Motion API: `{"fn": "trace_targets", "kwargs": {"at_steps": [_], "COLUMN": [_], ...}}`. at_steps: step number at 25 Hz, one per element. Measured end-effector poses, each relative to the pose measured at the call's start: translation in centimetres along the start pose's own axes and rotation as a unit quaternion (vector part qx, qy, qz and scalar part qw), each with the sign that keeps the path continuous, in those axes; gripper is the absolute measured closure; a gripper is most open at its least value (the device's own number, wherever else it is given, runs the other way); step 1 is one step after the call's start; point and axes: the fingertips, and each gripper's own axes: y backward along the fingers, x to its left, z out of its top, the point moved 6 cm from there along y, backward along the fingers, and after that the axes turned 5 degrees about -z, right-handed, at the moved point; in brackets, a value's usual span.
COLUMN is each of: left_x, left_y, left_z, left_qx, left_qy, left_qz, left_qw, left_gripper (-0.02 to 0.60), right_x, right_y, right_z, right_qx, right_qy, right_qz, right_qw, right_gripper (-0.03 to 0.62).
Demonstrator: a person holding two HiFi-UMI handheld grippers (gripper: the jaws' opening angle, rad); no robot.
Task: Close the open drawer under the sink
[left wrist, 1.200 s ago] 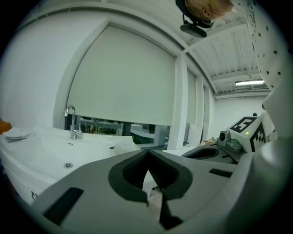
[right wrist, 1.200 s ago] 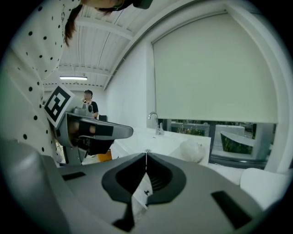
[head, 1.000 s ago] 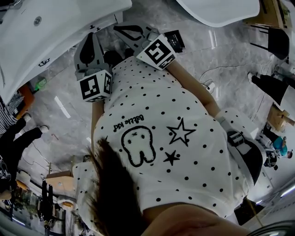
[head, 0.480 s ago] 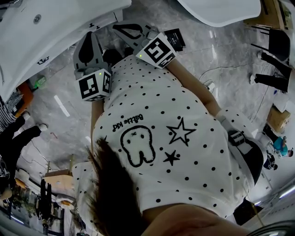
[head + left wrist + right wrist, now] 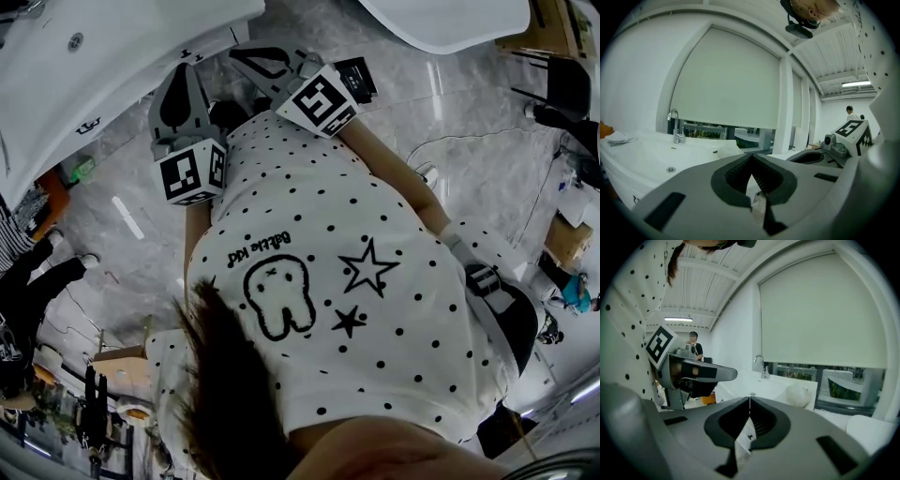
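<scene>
Jaws of the left gripper (image 5: 751, 158) and of the right gripper (image 5: 749, 400) are both clenched tip to tip, with nothing between them. Both grippers sit side by side in front of a dotted white shirt (image 5: 356, 281) and point toward the white sink (image 5: 84, 75) at the head view's upper left. I cannot make out the drawer under that sink. Only a plain white front (image 5: 623, 187) shows below the basin (image 5: 647, 157), and no view tells whether any part of it stands out. The basin is a broad, shallow bowl. A rounded white lump (image 5: 799, 394) lies on the desk beside it. A chrome tap (image 5: 674, 125) stands at the basin's rear edge. A small round drain (image 5: 671, 169) is set in the white surface.
</scene>
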Motion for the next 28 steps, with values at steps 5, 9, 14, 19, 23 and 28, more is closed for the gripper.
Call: {"fn": "trace_targets", "kwargs": {"at_steps": [5,9,14,19,23,28], "left_x": [-0.08,0.00,0.17,-0.03,0.00,0.21], "left_y": [0.18,0.32,0.33,0.12,0.14,0.28], "left_z": [-0.09,-0.20,-0.24,-0.30,-0.26,-0.22], "left_qx": [-0.002,0.000,0.001,0.003,0.005,0.004], "left_qy": [-0.003,-0.003,-0.001,-0.002,-0.001,0.002], "left_qz": [0.004,0.006,0.008,0.005,0.004,0.008], "left_qw": [1.0000,1.0000,1.0000,1.0000,1.0000,1.0000], "left_gripper": [0.577,0.577,0.577,0.577,0.577,0.577], "right_x": [0.02,0.12,0.18,0.02,0.05,0.04], "right_y": [0.02,-0.04,-0.15,-0.06,-0.02,-0.06], "right_z": [-0.08,-0.11,-0.17,-0.25,-0.17,-0.06], "right_qx": [-0.002,-0.002,0.001,0.000,0.000,0.000], "right_qy": [0.000,0.000,0.000,-0.001,-0.001,-0.001], "right_qz": [0.000,0.003,0.004,0.003,0.001,0.001], "right_qw": [1.000,1.000,1.000,1.000,1.000,1.000], "right_gripper": [0.580,0.580,0.580,0.580,0.580,0.580]}}
